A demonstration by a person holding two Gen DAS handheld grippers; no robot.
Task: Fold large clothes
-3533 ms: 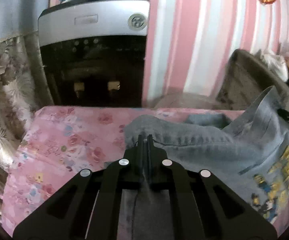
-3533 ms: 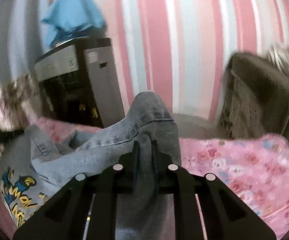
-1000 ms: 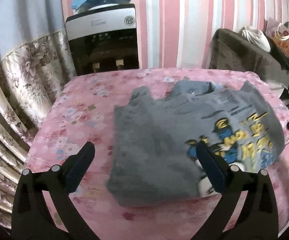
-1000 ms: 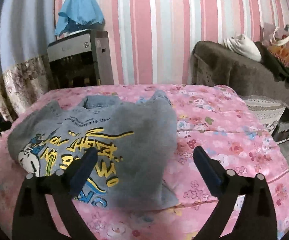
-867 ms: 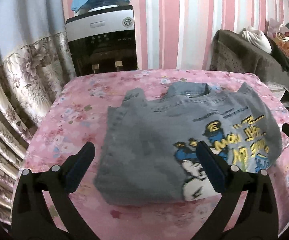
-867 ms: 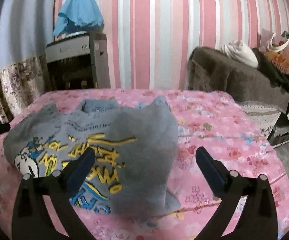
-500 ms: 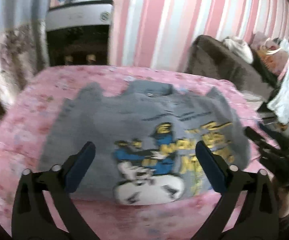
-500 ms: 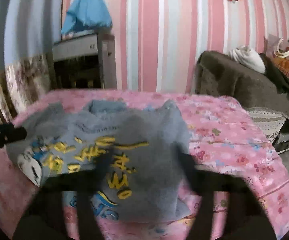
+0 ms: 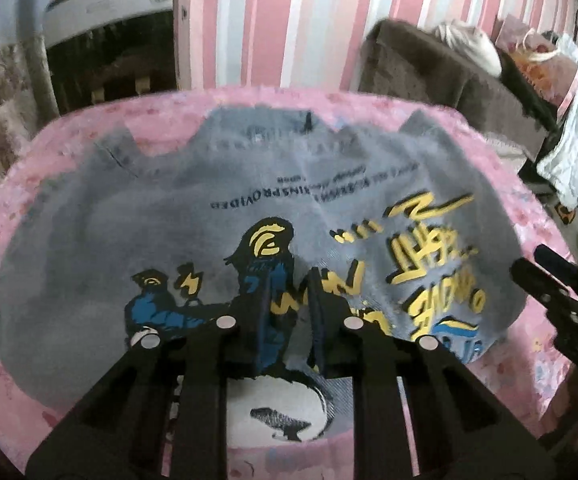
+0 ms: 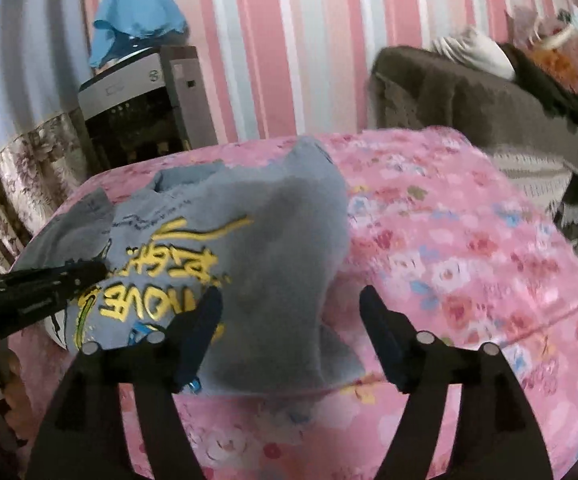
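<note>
While the grey shirt (image 9: 249,208) lies folded on the pink bed (image 10: 469,248), left gripper (image 9: 289,280) has just narrowed over its print, nothing pinched; right gripper (image 10: 291,300) reopened wide over the near right edge.

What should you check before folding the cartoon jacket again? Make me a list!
1. Denim jacket lies flat on the pink floral bedspread, print up: ok.
2. Sides already folded in: ok.
3. Left gripper jaws have just been closing and are nearly together over the print; whether they pinch fabric: cannot tell.
4. Right gripper open, jaws just widening, astride the jacket's near right corner, not gripping: ok.
5. Collar points to the far side: ok.
6. Pictures sharp enough to judge the near hem: not ok, blurred.
</note>
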